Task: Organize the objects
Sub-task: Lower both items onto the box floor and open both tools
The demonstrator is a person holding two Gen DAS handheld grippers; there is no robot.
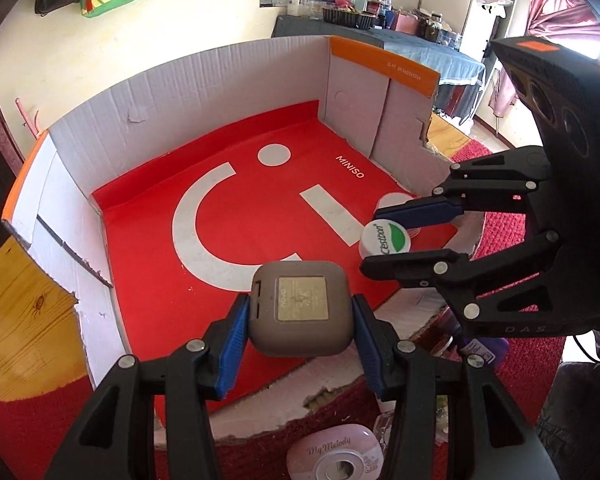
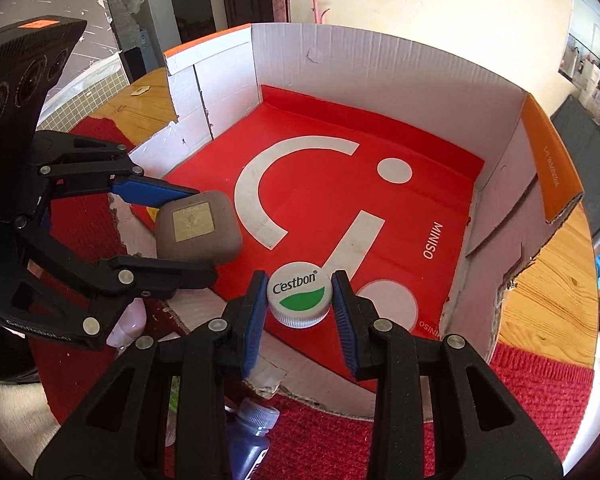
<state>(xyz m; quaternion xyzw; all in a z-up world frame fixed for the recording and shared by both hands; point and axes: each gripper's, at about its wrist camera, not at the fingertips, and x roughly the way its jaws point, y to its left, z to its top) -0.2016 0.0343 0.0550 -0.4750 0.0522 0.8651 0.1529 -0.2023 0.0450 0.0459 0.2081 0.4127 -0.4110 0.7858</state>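
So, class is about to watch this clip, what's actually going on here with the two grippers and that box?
A person is sorting small items into a cardboard box with a red lining. The left gripper is shut on a grey square case, and the right gripper is shut on a white Cestbon bottle cap. Both are held over the box's near, torn edge. A pink My Melody case and a dark blue bottle are outside the box.

Each wrist view looks steeply down along its own fingers, close over the box (image 1: 204, 92). The left view faces the box's right wall, the right view its left wall. Both share the red floor (image 2: 340, 200) and show the other hand-held gripper (image 1: 410, 240) alongside.
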